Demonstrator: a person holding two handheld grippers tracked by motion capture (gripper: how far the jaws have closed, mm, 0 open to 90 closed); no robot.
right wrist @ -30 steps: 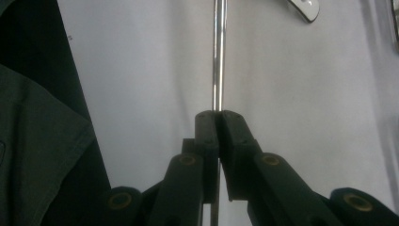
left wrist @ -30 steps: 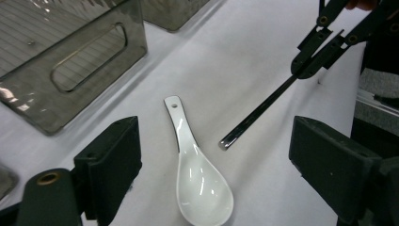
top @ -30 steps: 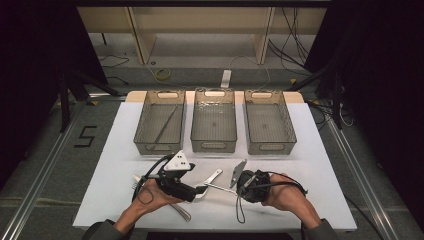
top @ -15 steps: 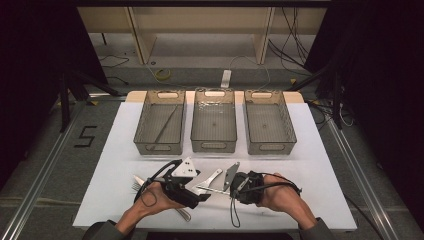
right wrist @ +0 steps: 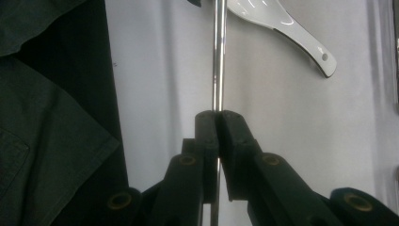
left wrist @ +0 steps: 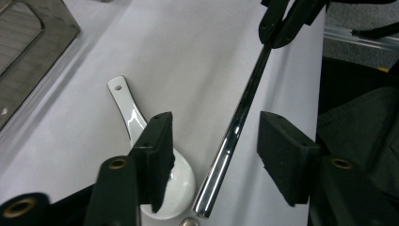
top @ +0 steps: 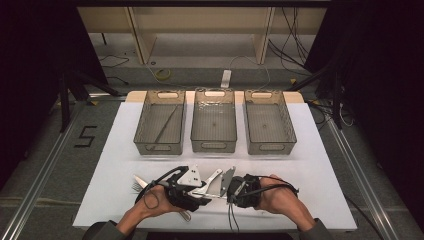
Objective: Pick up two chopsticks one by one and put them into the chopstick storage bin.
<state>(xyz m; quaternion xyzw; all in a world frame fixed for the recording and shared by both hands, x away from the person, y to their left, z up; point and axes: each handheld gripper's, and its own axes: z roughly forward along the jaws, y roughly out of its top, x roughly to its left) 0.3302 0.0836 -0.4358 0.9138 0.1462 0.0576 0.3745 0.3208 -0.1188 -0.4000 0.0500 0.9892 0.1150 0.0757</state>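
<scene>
The right tool (right wrist: pixel 217 123) is clamped on a steel rod (left wrist: pixel 235 125) just above the surface (top: pixel 320 150). The left tool (left wrist: pixel 214 150) has just been closing with the rod between its pads, not yet touching it. One rod already lies in the left bin (top: pixel 145 127); this one is not yet delivered.

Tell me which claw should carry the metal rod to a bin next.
Right. The right claw is already clamped on the rod. The left claw has just been closing around it, pads not yet touching.
</scene>
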